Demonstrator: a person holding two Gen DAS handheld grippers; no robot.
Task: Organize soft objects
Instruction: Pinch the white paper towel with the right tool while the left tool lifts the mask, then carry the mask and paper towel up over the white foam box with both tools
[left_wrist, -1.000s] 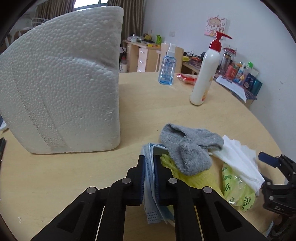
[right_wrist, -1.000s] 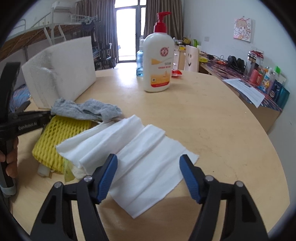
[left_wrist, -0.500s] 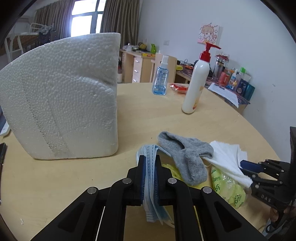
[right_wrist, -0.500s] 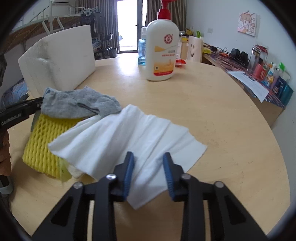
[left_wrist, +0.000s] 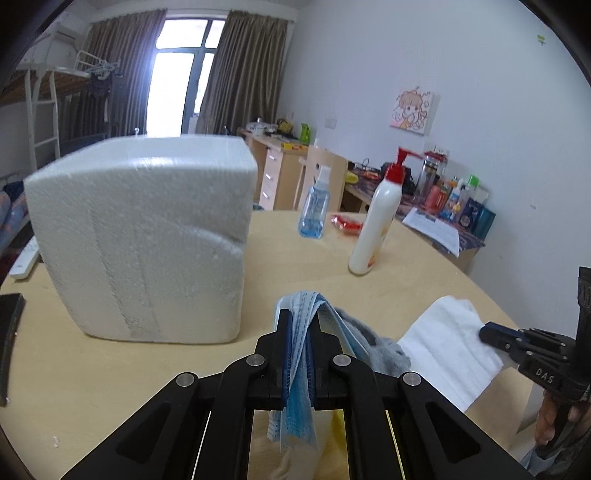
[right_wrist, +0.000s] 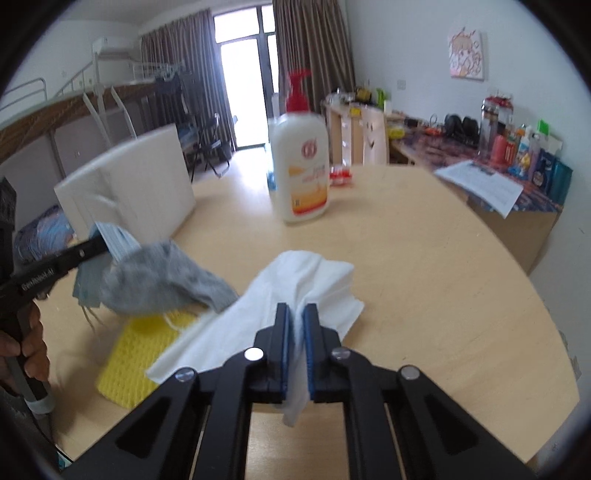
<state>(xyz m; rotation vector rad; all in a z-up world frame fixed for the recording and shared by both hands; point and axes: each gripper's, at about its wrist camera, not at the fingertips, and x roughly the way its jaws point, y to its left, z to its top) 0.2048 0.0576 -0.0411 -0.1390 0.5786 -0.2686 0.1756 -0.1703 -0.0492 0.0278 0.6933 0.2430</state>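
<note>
My left gripper (left_wrist: 298, 332) is shut on a blue face mask (left_wrist: 301, 391) and holds it above the table; it also shows in the right wrist view (right_wrist: 96, 236). A grey sock (right_wrist: 162, 278) hangs against the mask, lifted with it. My right gripper (right_wrist: 296, 321) is shut on a white cloth (right_wrist: 295, 291), whose near edge is raised; it shows in the left wrist view (left_wrist: 443, 343). A yellow foam net (right_wrist: 144, 354) lies on the table under the sock.
A big white styrofoam block (left_wrist: 147, 236) stands at the left of the round wooden table (right_wrist: 424, 280). A lotion pump bottle (right_wrist: 301, 166), a blue spray bottle (left_wrist: 314, 210) and a red packet (left_wrist: 345, 223) stand farther back. A desk with bottles lies beyond the right edge.
My right gripper closed on the white cloth and began raising it. My left gripper rose with the mask, and the grey sock came up off the yellow net.
</note>
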